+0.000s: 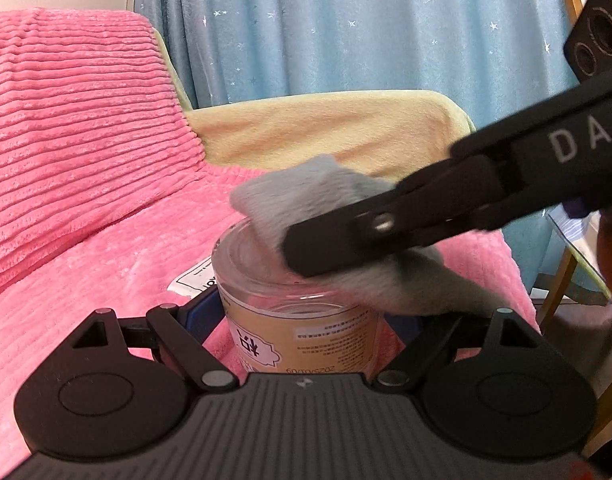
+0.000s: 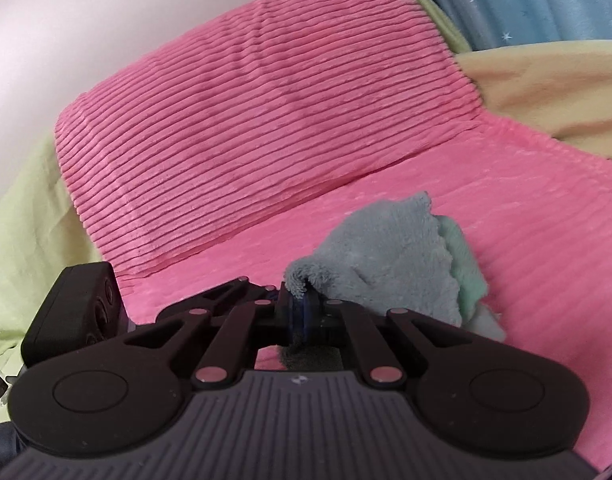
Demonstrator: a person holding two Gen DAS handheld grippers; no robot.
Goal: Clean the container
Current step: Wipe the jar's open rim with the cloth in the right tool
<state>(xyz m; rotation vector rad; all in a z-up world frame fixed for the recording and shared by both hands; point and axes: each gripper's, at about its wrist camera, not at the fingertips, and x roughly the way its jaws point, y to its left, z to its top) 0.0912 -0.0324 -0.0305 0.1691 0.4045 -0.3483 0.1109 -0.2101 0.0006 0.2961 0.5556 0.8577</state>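
wiping step: left claw (image 1: 306, 320) clamps the glass jar (image 1: 298, 312) above the pink blanket (image 1: 86, 240); right claw (image 2: 302, 312), closed on the grey cloth (image 1: 290, 196), works at the jar mouth. next, judged: push cloth inside, rotate.

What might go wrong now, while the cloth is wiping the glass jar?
1. The glass jar sits between the left gripper's jaws, but only its lower part; a hard push at the rim could tilt it.
2. The right gripper pinches only one edge of the grey cloth, so it may slip out.
3. If dropped, the jar could roll on the soft pink blanket.
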